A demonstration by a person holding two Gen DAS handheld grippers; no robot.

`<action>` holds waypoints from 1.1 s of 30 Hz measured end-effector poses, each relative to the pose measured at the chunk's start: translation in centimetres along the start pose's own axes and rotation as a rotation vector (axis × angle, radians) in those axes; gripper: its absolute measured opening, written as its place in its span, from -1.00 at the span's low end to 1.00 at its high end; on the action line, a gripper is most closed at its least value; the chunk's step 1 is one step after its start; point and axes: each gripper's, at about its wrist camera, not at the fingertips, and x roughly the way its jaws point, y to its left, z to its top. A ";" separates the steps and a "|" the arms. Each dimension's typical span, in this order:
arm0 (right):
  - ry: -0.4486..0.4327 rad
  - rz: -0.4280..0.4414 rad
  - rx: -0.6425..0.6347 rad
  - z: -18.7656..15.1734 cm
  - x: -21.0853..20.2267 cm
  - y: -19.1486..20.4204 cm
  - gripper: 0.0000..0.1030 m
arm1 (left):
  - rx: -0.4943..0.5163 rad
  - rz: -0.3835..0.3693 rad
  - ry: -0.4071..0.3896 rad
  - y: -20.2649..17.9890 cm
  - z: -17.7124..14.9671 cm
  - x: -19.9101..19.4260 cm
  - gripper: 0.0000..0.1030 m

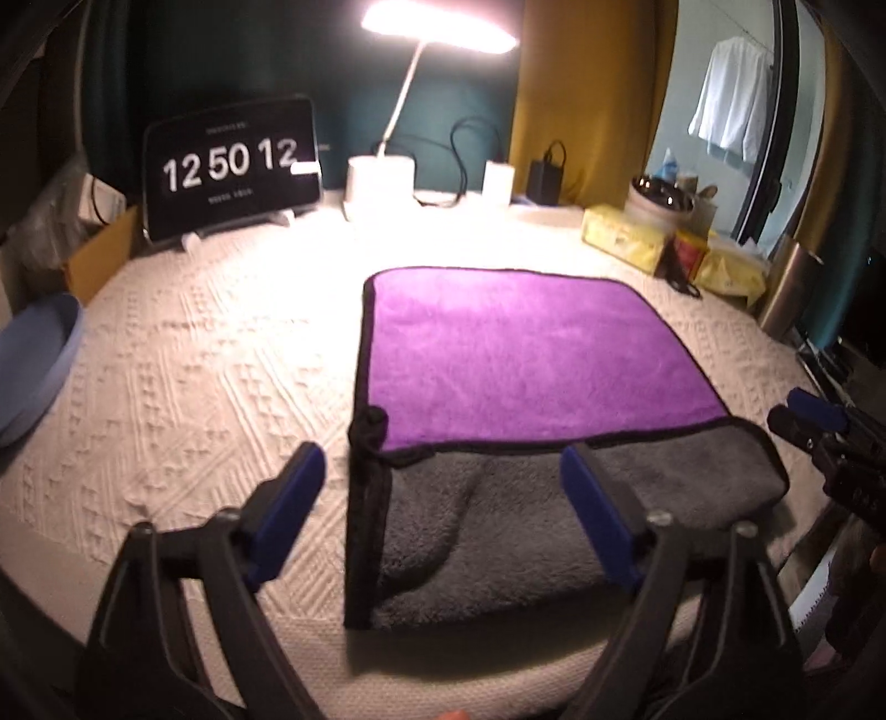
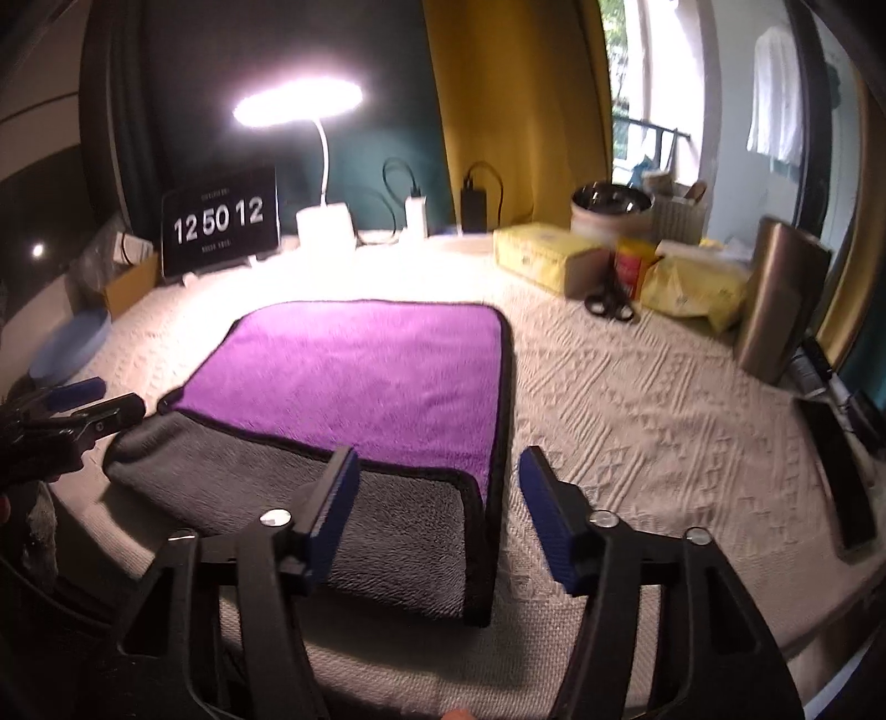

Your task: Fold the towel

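One towel (image 1: 531, 354) lies on the white textured cloth (image 1: 183, 365), seen from the left wrist: purple side up, its near edge turned over in a grey band, sitting ahead of and between the fingers of the left gripper (image 1: 440, 518), which gapes wide with nothing in it. The gripper's left finger stands over bare cloth beside the towel's left hem; the other is above the grey band. Just ahead of it, the near-left corner is bunched into a lump, and a grab there would likely catch one layer only and drag the fold askew. Farther off: one clock display (image 1: 232, 166), one lamp (image 1: 437, 25), one blue bowl (image 1: 33, 365) far to the left.

One towel again from the right wrist, ahead and leftward of the right gripper (image 2: 437, 512), also spread and empty, straddling the near-right corner. The grey band looks uneven, wider toward the left, so a second fold made from here may come out crooked, and both near corners should probably lift together. Beyond and to the right lie one pair of scissors (image 2: 609, 304) and two yellow packs, well clear of the towel.
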 end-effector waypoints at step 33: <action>-0.124 -0.055 -0.129 2.2 -0.3 1.3 -0.90 | 0.075 -0.083 -0.044 -1.1 2.7 -1.6 -0.68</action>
